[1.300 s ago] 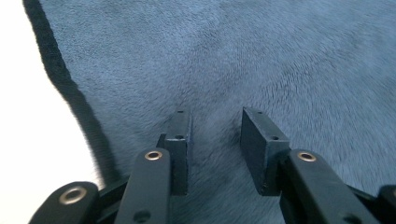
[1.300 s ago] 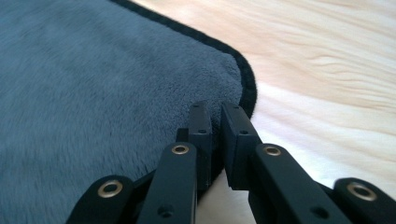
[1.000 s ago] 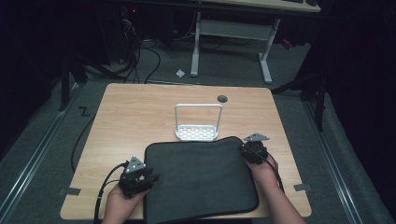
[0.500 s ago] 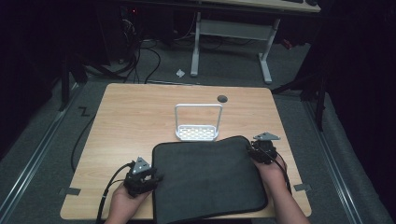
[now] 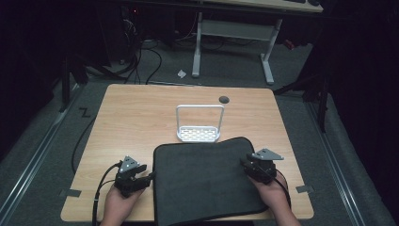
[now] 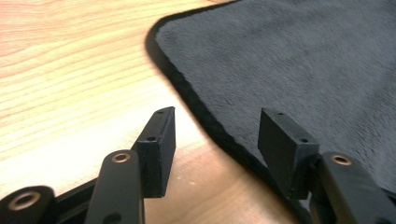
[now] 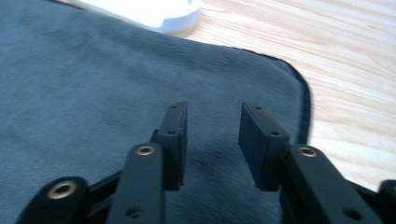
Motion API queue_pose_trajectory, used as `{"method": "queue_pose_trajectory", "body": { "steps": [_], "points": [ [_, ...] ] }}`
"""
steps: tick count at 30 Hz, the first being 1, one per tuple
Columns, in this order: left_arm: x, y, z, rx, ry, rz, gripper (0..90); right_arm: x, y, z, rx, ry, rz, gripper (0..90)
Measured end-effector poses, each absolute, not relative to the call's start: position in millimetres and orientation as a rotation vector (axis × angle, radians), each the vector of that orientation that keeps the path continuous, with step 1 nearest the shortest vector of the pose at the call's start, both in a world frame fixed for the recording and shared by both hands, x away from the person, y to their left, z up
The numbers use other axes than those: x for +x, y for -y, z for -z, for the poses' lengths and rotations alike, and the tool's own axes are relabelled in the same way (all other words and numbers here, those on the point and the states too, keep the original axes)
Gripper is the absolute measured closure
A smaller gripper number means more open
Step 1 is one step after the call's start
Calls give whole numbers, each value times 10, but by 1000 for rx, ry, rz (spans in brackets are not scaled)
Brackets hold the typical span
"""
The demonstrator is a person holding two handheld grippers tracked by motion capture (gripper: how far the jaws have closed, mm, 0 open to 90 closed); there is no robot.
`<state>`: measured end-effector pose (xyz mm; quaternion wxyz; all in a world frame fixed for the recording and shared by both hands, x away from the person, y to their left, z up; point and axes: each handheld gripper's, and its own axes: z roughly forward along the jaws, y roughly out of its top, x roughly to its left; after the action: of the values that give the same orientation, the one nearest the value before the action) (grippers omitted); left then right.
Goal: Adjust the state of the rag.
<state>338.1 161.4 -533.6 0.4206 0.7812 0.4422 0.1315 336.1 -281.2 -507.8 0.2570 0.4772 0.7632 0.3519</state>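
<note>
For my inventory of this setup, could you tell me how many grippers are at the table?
2: the left gripper at the dark mat's left edge, and the right gripper over its right edge; both stand open, holding nothing.

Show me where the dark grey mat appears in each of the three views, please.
High view: the mat lies at the table's near edge, between the grippers.
Left gripper view: it takes the upper right.
Right gripper view: it spreads over the left and centre.
Shared landmark: the mat's black edging.
</note>
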Motion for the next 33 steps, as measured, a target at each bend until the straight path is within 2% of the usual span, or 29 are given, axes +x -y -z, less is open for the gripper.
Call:
{"method": "queue_pose_trajectory", "body": {
  "steps": [4,8,14,23,28,31,33],
  "points": [
    [3455,-1594,5321,1987,-1107,-381,438,3318,2640,5067,1174,-2133,-966,553],
    [3601,-1552,5268,2010,-1107,-447,411,3262,2533,5014,1131,-2148,-1045,523],
    [3866,-1523,5215,1986,-1132,-428,397,3205,2378,5004,1082,-2169,-1082,460],
    [4153,-1377,5286,1998,-1167,-379,409,3172,2215,5031,1030,-2218,-1076,432],
    [4165,-1253,5336,2024,-1168,-448,462,3141,2150,5023,1003,-2229,-1078,433],
    [4098,-1172,5333,2056,-1142,-490,599,3119,2097,5020,986,-2246,-1089,430],
    [4093,-1164,5333,2048,-1149,-483,632,3101,2045,5016,970,-2255,-1093,430]
  ]
}}
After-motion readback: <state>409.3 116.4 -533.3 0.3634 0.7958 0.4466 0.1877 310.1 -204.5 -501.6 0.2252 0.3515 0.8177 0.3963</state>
